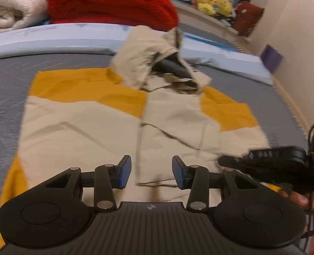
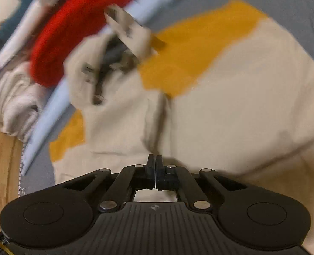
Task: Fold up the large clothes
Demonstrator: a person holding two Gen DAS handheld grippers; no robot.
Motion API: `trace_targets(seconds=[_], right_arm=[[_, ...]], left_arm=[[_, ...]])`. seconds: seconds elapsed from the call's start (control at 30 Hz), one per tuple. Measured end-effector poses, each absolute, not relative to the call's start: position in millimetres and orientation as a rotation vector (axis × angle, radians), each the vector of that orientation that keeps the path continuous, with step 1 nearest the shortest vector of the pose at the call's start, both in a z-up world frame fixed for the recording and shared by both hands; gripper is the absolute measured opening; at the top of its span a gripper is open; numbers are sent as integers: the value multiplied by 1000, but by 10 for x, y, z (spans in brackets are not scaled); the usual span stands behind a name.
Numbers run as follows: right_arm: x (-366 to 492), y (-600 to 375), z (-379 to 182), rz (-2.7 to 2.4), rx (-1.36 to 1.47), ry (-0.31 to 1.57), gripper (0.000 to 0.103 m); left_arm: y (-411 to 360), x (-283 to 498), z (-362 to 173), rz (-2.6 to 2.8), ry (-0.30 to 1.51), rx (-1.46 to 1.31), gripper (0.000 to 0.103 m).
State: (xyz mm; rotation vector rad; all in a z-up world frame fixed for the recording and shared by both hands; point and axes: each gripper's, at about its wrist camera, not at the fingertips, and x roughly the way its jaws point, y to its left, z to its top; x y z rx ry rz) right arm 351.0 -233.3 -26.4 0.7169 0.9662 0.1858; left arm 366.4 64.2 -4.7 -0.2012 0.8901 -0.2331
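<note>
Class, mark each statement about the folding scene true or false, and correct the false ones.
1. The jacket is beige and yellow. True.
2. The left tongs are shut. False: they are open, with nothing between them.
3. The right tongs are shut. True.
4. A green blanket lies behind the jacket. False: the blanket is red.
5. The jacket hangs in the air. False: it lies spread on the grey bed.
</note>
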Motion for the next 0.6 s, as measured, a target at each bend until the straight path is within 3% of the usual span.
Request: trace_targets(seconds=[0.1, 0.17, 0.27, 0.3, 0.37, 0.4, 0.5, 0.6], right_arm=[[3490, -2197, 77, 343, 641, 789, 0], [3446, -2105, 285, 439, 585, 699, 0], [3464, -2053, 389, 451, 569, 707, 1], [3495, -2052, 334, 390, 549, 751, 6], [3537, -2100, 156, 272, 527, 830, 51], [3531, -2172, 40, 206, 541, 878, 56], [3596, -2354, -343, 121, 697, 1030, 56], [3615, -2342, -447, 140, 738, 1044, 52]], left_arm=[[539, 3643, -24, -288, 867, -191, 49], [474, 3627, -22, -317, 859, -178, 58], [416, 3627, -52, -312, 866, -140, 59], [416, 3638, -68, -303, 871, -133, 59], [439, 3667, -107, -279, 885, -132, 59], [451, 3681, -123, -267, 892, -135, 59], [495, 3698, -136, -258, 899, -139, 59], [465, 3695, -151, -274, 907, -127, 59]])
